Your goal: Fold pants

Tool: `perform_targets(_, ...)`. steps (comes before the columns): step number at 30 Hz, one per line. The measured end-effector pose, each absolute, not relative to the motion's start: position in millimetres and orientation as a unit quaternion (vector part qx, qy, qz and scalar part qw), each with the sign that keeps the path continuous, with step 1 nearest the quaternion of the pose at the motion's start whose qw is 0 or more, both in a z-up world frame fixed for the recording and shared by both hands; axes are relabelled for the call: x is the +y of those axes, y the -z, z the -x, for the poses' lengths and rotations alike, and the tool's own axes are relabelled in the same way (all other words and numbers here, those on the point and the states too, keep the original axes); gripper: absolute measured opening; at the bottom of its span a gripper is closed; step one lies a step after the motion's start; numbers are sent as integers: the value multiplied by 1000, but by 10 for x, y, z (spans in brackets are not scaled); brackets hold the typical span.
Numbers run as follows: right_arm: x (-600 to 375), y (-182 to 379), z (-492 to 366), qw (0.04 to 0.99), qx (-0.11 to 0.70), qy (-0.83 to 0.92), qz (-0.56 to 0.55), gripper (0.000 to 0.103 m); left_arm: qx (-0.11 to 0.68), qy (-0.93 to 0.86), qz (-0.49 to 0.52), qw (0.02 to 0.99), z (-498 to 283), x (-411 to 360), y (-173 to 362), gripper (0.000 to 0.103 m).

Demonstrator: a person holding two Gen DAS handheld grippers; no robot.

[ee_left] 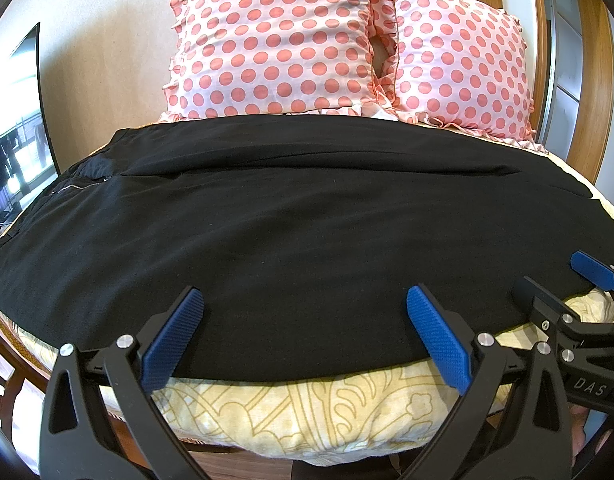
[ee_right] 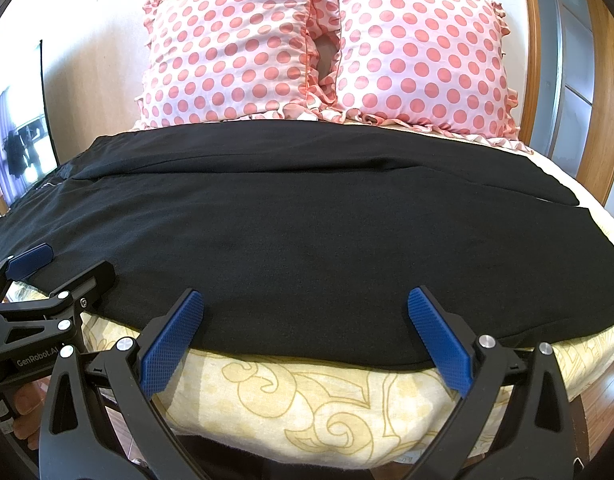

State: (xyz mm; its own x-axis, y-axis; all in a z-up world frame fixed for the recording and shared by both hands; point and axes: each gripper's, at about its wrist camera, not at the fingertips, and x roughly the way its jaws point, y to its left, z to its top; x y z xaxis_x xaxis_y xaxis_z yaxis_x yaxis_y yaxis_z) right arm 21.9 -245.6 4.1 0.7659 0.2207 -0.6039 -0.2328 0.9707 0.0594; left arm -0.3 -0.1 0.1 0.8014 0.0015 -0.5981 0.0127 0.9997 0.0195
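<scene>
Black pants (ee_left: pixel 287 232) lie spread flat across the bed, waist and zipper (ee_left: pixel 81 188) at the left, leg ends at the right; they also fill the right wrist view (ee_right: pixel 307 232). My left gripper (ee_left: pixel 305 304) is open, its blue pads over the pants' near edge. My right gripper (ee_right: pixel 305 304) is open over the same near edge, further right. In the left wrist view the right gripper (ee_left: pixel 559 280) shows at the right edge. In the right wrist view the left gripper (ee_right: pixel 67 264) shows at the left edge. Neither holds fabric.
Two pink polka-dot pillows (ee_left: pixel 275 40) (ee_left: pixel 459 64) lean at the head of the bed. A yellow patterned bedspread (ee_left: pixel 307 412) covers the mattress and hangs over the near edge. A wooden frame (ee_left: pixel 587 80) stands at the right and a mirror (ee_left: pixel 15 120) at the left.
</scene>
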Motion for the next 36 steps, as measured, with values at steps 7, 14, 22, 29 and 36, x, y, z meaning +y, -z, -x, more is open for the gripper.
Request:
perform_targets(7,-2449,-38,-221,940,319,-121,9,102,315,3,-11,949,2,-1,-2,101)
perform_targets(14,-2441,-44,-222,940,319,-122,10,102,322,3,-11,947,-2,1,0,101)
perform_targets(22,-2432,-35,-235,937,323,-130,16,102,331,5,-12,943,-36,9,-21,101)
perform_targets(29,-3010,-603,-786,957,280,-71,-5,102,331,14,14,944,-87,181,-180,101)
perform_targets(36,-4141,-860,-2382,930,340,108,-85,100,296,7,56,953,-167,354,-342,101)
